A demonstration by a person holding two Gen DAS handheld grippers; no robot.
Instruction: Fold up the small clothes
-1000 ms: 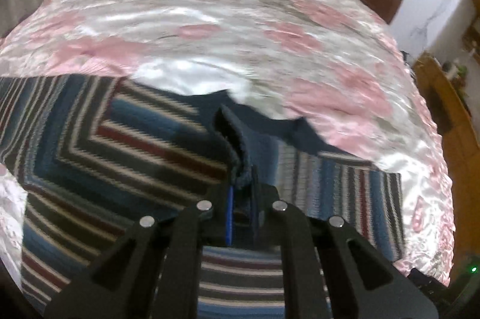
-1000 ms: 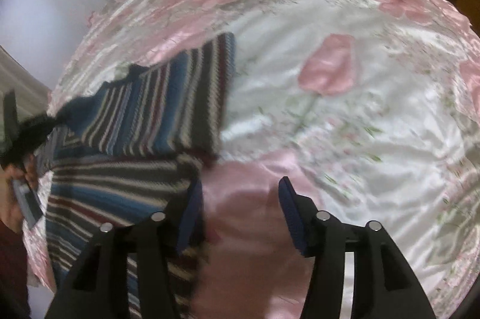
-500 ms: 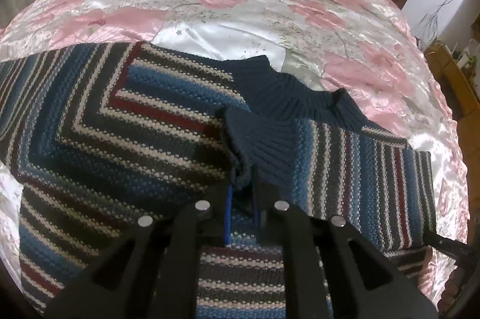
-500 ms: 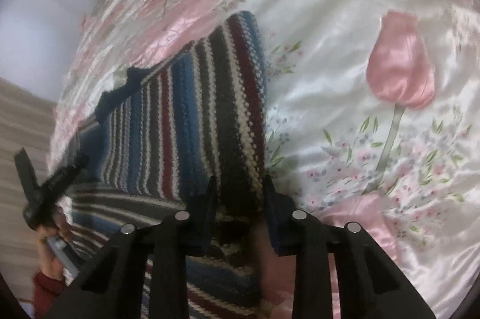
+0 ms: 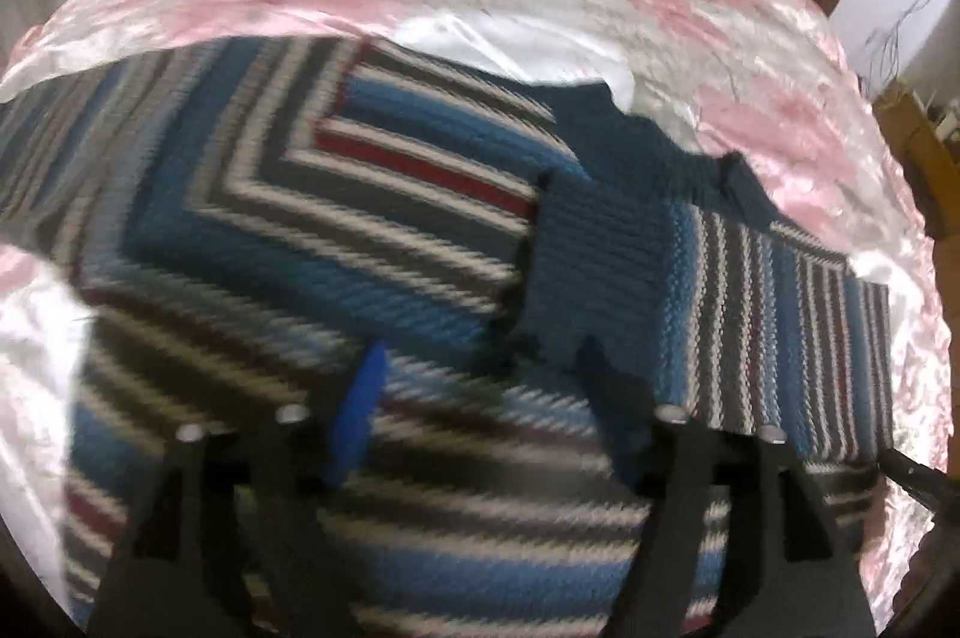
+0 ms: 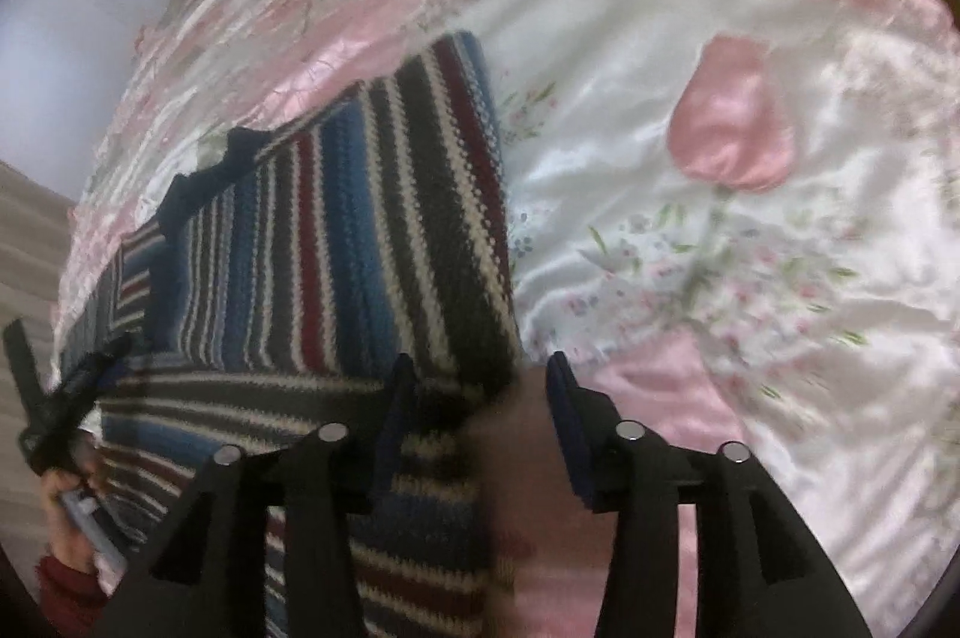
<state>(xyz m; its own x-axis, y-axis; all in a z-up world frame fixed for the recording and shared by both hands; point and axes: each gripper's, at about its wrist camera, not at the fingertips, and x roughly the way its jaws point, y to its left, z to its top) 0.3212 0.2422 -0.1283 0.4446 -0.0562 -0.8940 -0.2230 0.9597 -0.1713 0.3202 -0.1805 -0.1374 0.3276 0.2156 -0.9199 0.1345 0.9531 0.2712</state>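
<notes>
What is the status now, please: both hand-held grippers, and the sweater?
Left hand-held gripper open, over striped sweater. Right hand-held gripper open at its folded sleeve edge. Sweater flat on floral bedspread. Nothing in the way.

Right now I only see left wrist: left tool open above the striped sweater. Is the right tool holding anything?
Observer: No. The right tool is open, with nothing pinched between its fingers.
Operator: Where is it sitting?
Observer: At the folded right edge of the striped sweater. One finger is over the knit, the other over the bedspread.
Operator: What's beside that edge?
Observer: Satin bedspread with a pink tulip print.
</notes>
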